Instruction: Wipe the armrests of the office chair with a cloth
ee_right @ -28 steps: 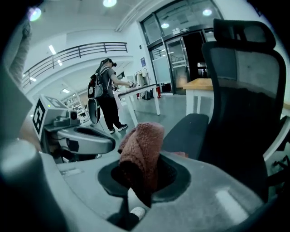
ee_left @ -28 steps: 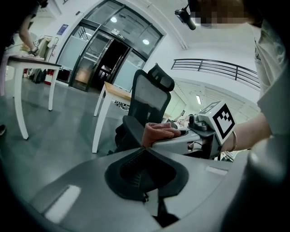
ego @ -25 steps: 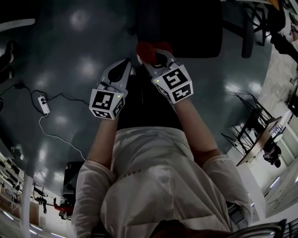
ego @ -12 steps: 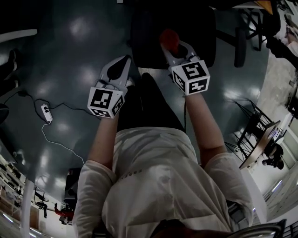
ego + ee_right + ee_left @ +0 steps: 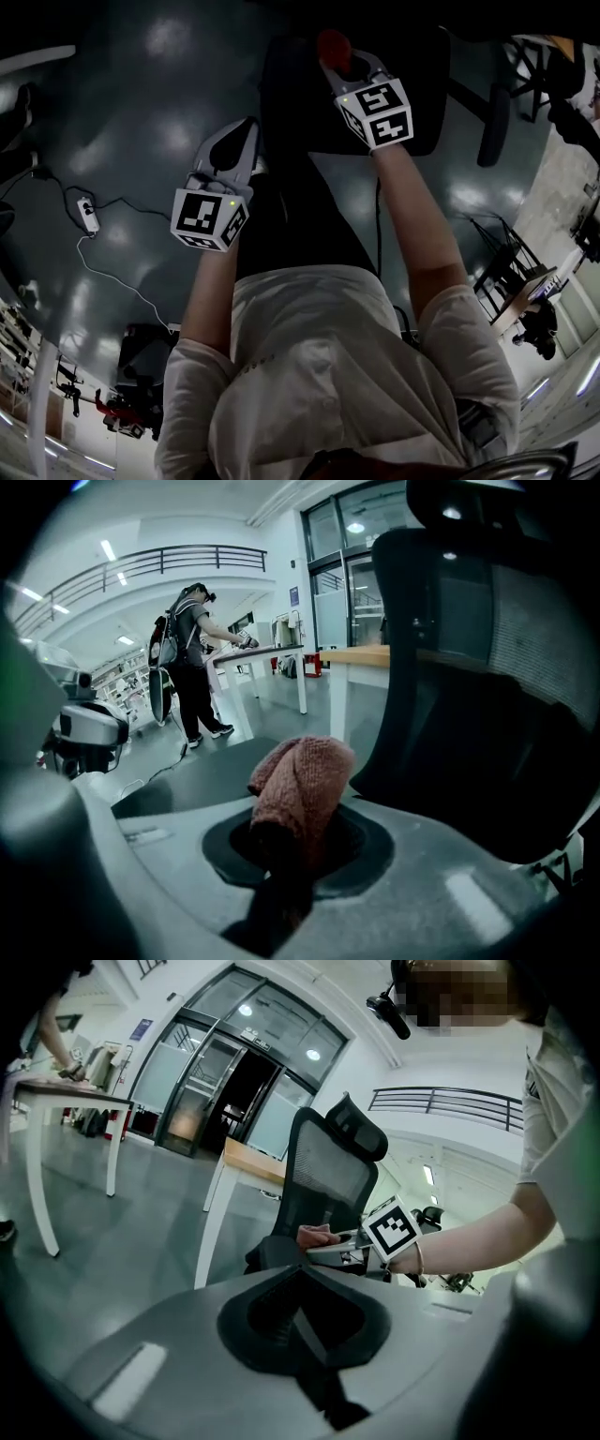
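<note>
Here the right gripper has its jaws clamped on a bunched red cloth, poised over the office chair, close beside its mesh back. The left gripper hangs nearer the person, jaws pressed together with nothing between them.

Right gripper with red cloth over dark office chair, left gripper lower

From above everything looks dim and underexposed; the glossy floor throws back soft pale blotches of overhead light. The two gripper views are bright, lit by ceiling strips, with lines bowing outward, black corners, and close-up surfaces soft.
</note>
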